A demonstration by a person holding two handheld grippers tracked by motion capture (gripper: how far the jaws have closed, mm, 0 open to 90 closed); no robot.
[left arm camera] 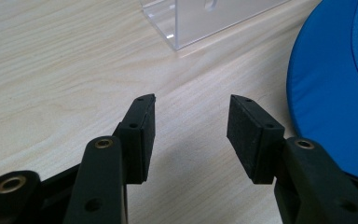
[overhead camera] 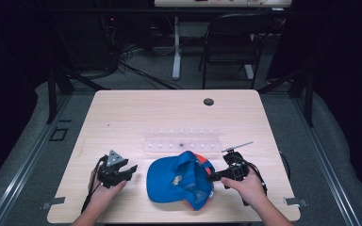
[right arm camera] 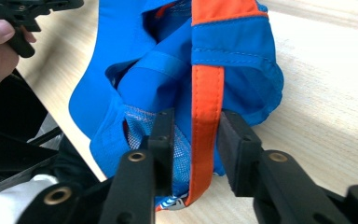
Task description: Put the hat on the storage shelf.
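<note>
R claw [right arm camera: 193, 135] clamped on cap [overhead camera: 181, 179] rear strap to lift it off table [overhead camera: 136, 113]; L claw [left arm camera: 191, 121] released, standing by.

Two bare forearms are coming in from the bottom of the high view, one on each side. The left hand [overhead camera: 104, 188] is holding the left gripper [overhead camera: 131, 168] low over the surface, pointing toward the middle. Its two black fingers [left arm camera: 142, 135] are standing wide apart with nothing between them. The right hand [overhead camera: 249, 184] is holding the right gripper [overhead camera: 210, 178], pointing left. Its fingers [right arm camera: 162, 140] are pinching in close together.
</note>
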